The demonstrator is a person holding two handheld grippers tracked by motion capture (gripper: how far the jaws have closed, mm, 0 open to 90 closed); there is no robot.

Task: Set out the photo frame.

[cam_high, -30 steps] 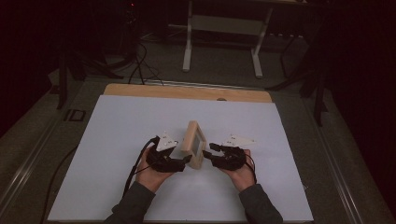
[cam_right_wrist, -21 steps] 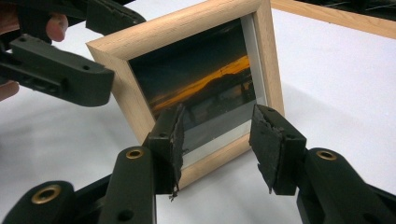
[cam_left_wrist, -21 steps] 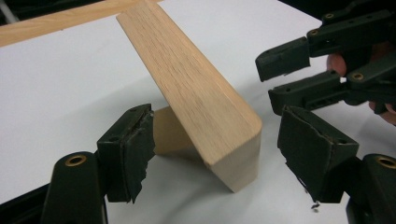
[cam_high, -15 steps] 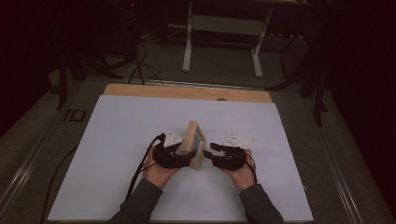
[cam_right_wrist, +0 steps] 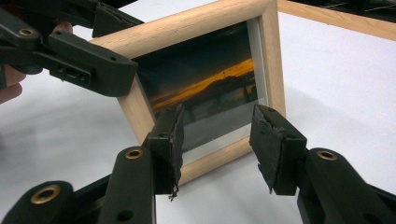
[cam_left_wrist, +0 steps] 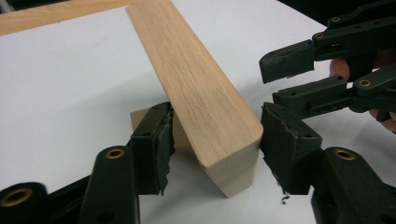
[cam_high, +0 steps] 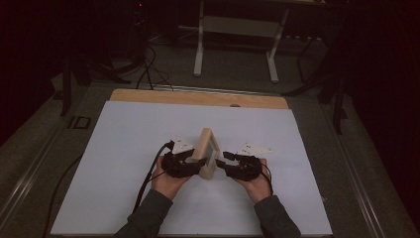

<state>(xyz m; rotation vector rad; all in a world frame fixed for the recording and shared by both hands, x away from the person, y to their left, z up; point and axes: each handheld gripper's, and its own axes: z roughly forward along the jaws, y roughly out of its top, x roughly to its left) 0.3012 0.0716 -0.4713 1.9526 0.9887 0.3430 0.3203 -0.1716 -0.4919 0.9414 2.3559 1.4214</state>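
A light wooden picture frame point(cam_high: 208, 148) stands upright on the white table top, holding a sunset photo point(cam_right_wrist: 205, 88) behind glass. My left gripper point(cam_left_wrist: 215, 144) has just been closing, and its pads press on both sides of the frame's near edge point(cam_left_wrist: 224, 140). In the high view this left gripper point(cam_high: 197, 163) sits against the frame's left side. My right gripper point(cam_right_wrist: 217, 135) is open just in front of the frame's glass face, near its lower rail, with nothing gripped. It appears in the high view as the right gripper point(cam_high: 221, 159) on the frame's right side.
The white sheet point(cam_high: 124, 148) covers most of a wooden table whose bare far edge point(cam_high: 198, 97) shows. A cable point(cam_high: 148, 173) trails from the left gripper toward the near edge. Beyond the table are a dark floor, cables and a white stand point(cam_high: 235, 44).
My left hand has shifted right up to the frame, and its jaws have narrowed around the frame's edge. The right hand and the frame have stayed put.
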